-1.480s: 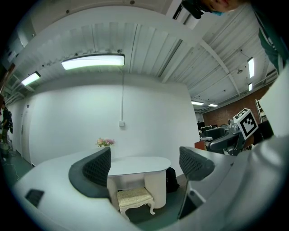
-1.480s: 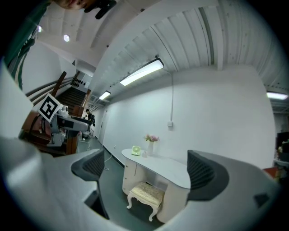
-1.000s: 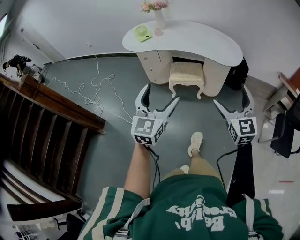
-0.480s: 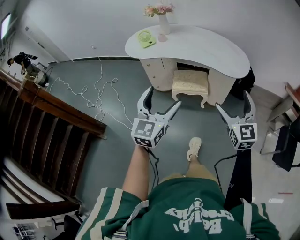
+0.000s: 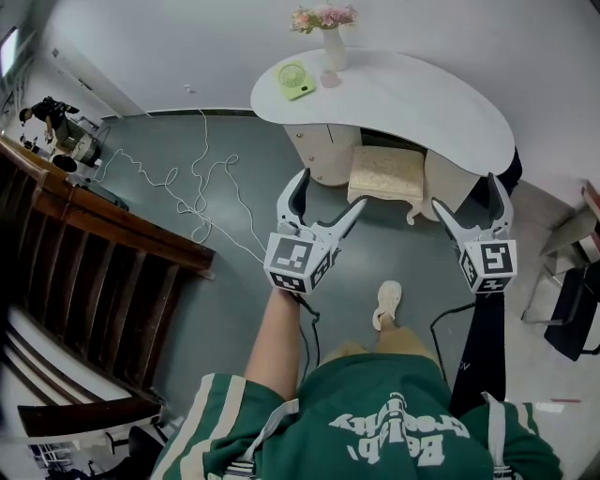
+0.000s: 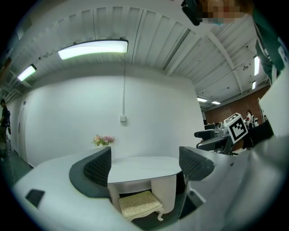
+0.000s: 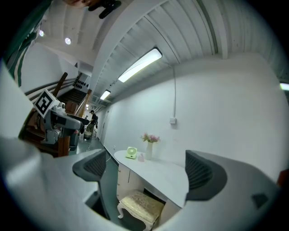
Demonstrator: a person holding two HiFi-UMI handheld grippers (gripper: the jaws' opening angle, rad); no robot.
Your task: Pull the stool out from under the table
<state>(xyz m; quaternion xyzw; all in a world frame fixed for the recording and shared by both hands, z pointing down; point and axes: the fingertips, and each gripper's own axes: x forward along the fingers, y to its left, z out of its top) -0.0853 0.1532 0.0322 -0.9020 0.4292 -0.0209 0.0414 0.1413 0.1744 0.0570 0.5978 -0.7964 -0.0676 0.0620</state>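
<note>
Approach step: left gripper [image 5: 323, 204] and right gripper [image 5: 471, 208], both jaws spread and empty, near stool [image 5: 385, 174] tucked under table [image 5: 441, 103]; next, grasp its seat edge.

White curved tabletop [image 5: 412, 94]. At its left end, a white vase [image 5: 332, 52] of pink flowers [image 5: 323, 16] stands near the far edge. A green fan [image 5: 293, 78] sits just beside it, and a small pink item [image 5: 330, 79] sits at the vase's foot. Grey floor [image 5: 169, 225]: cream stool [image 5: 386, 175] stands partly under the tabletop's front edge, white cable [image 5: 202, 183] loops to the left, and a shoe [image 5: 388, 305] is planted nearer.
</note>
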